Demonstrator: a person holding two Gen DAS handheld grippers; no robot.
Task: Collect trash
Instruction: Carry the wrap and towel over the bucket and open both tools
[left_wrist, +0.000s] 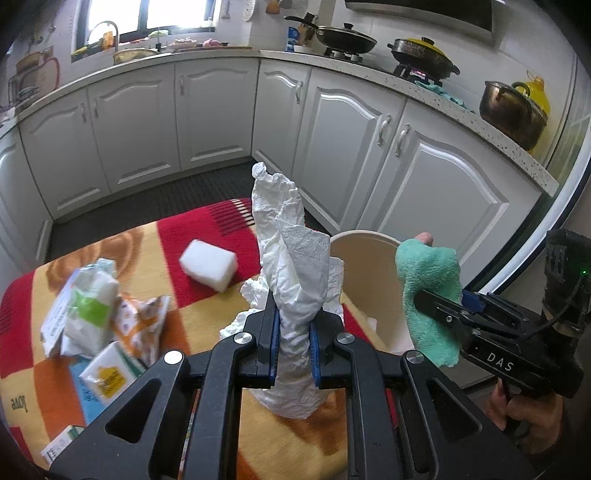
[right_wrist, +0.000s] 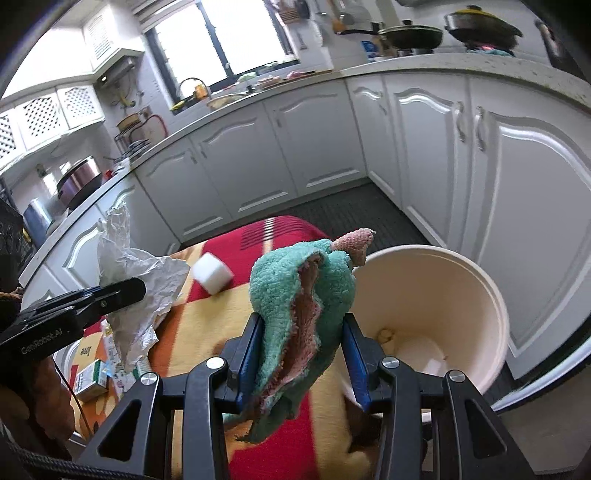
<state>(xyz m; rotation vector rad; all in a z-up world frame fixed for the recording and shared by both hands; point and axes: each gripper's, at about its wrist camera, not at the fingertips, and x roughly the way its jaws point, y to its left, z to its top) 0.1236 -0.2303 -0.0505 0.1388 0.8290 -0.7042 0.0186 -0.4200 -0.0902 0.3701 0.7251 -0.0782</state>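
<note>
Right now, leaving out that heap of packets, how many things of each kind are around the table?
Crumpled white paper, in the left claw: 1
Teal cloth, in the right claw: 1
White foam block: 1
Cream bucket: 1
Total: 4
</note>
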